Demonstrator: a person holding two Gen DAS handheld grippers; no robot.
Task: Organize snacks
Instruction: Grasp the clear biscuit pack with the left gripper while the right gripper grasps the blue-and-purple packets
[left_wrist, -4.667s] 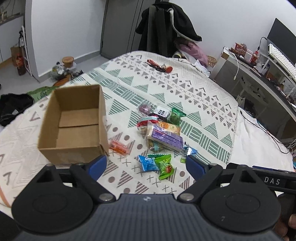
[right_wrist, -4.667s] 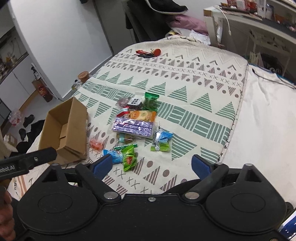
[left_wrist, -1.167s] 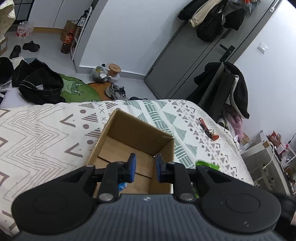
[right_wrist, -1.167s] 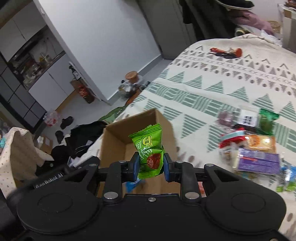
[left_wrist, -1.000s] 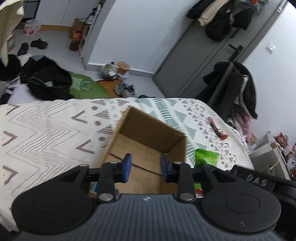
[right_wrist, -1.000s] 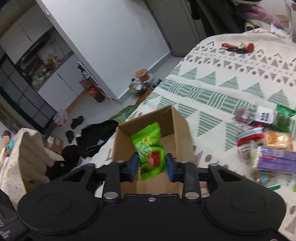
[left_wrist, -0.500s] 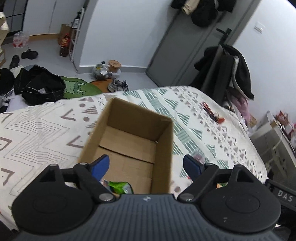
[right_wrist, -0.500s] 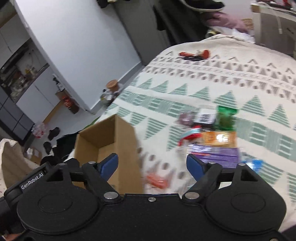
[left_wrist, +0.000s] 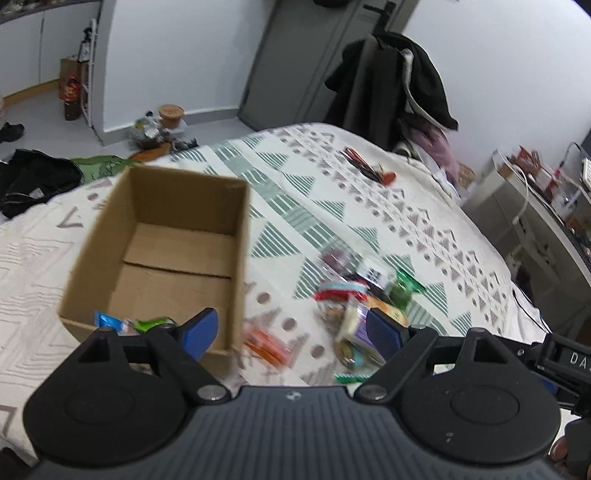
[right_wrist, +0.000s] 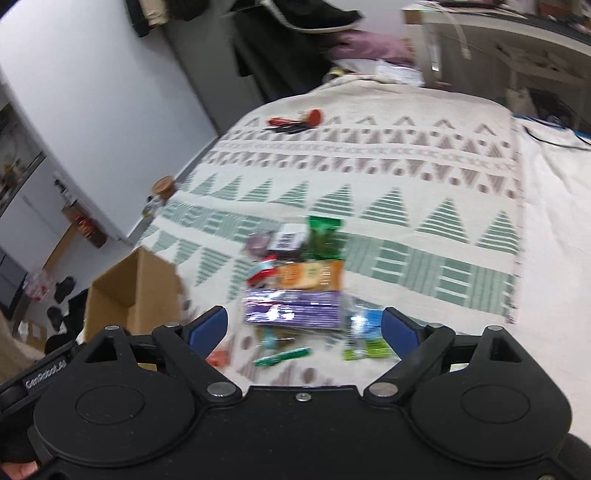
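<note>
Grippers are both hanging released and empty: left gripper (left_wrist: 291, 328), right gripper (right_wrist: 304, 326). Going for the purple pack (right_wrist: 291, 308) means approaching flat, then carrying it to the box (left_wrist: 162, 254).

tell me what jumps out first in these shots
An open cardboard box sits on the patterned bedspread, with a blue packet and a green packet at its near wall. To its right lies a loose pile of snacks, the purple pack largest. Both tongs hover open and empty.
</note>
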